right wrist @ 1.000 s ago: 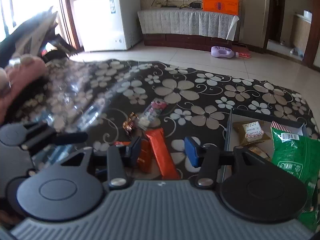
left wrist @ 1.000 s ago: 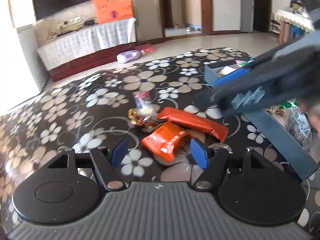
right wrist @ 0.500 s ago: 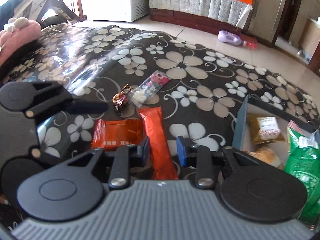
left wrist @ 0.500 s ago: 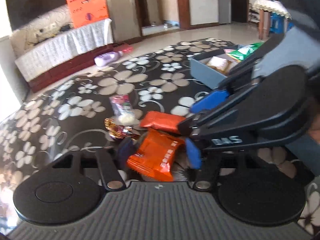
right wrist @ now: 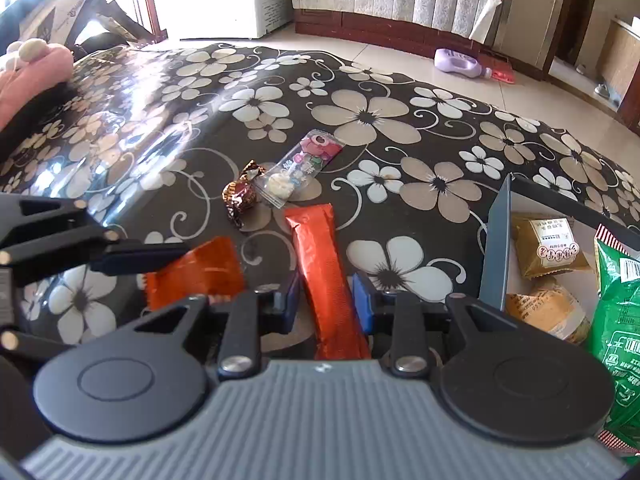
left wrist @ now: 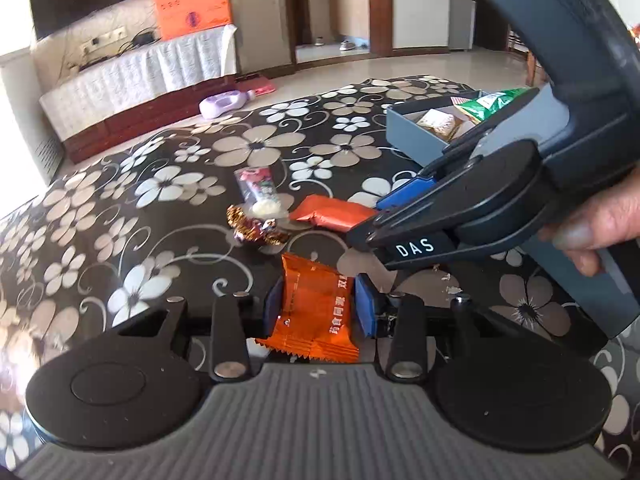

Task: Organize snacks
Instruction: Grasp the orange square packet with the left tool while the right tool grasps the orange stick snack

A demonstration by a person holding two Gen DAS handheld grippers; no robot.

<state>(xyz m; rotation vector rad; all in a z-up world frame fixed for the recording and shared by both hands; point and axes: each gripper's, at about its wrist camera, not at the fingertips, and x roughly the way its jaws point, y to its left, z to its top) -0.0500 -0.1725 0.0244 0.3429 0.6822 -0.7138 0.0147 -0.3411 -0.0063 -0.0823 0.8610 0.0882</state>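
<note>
While the left gripper (left wrist: 316,300) is closing, its fingers (left wrist: 365,307) are now flanking and seemingly touching the square orange packet (left wrist: 314,312), which a second ago lay ahead of wide fingers. Right gripper (right wrist: 327,304), having dropped lower, is sitting narrowed around the long orange bar (right wrist: 326,276) on the surface (right wrist: 360,116), contact unclear. Both snacks look nearly ready for lifting toward the grey box (right wrist: 495,256).
</note>
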